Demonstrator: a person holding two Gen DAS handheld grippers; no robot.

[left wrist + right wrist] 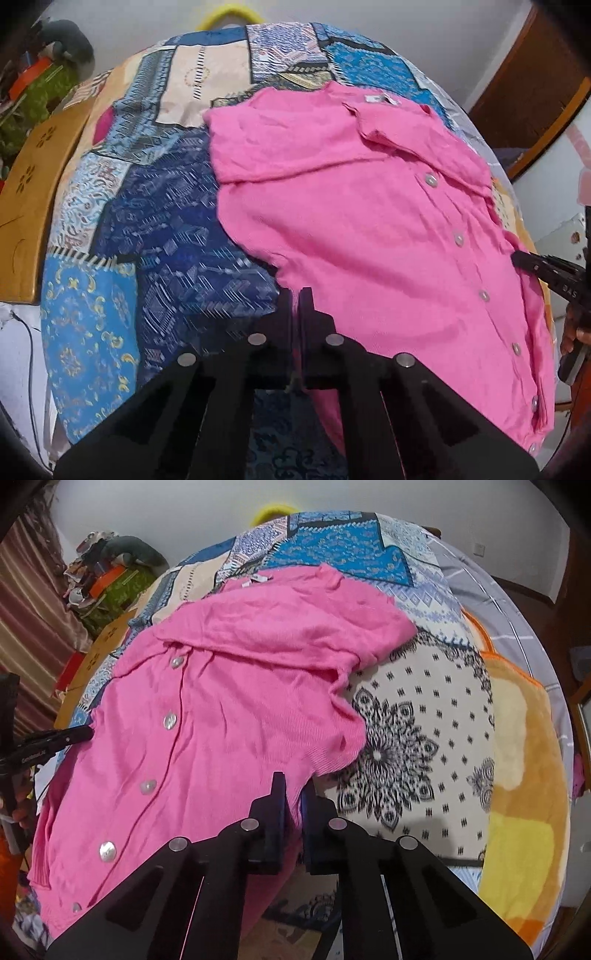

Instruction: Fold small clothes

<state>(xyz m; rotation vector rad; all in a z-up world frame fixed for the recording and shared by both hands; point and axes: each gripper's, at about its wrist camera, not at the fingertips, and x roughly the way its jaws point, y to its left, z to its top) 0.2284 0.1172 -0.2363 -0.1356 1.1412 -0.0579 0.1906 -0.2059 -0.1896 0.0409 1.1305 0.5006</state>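
A pink buttoned cardigan (229, 709) lies spread on a patchwork-print bedsheet (417, 716). The right gripper (293, 794) pinches the cardigan's side edge, jaws closed on the fabric. The left gripper (79, 734) meets the opposite edge, its grip unclear.

Left gripper (295, 295) and right gripper (293, 786) both clamped, angled steeply downward

Both wrist cams close, angled down from opposite sides; share pink cardigan (369, 229) (221, 709), patchwork bedspread (166, 229) (406, 716).
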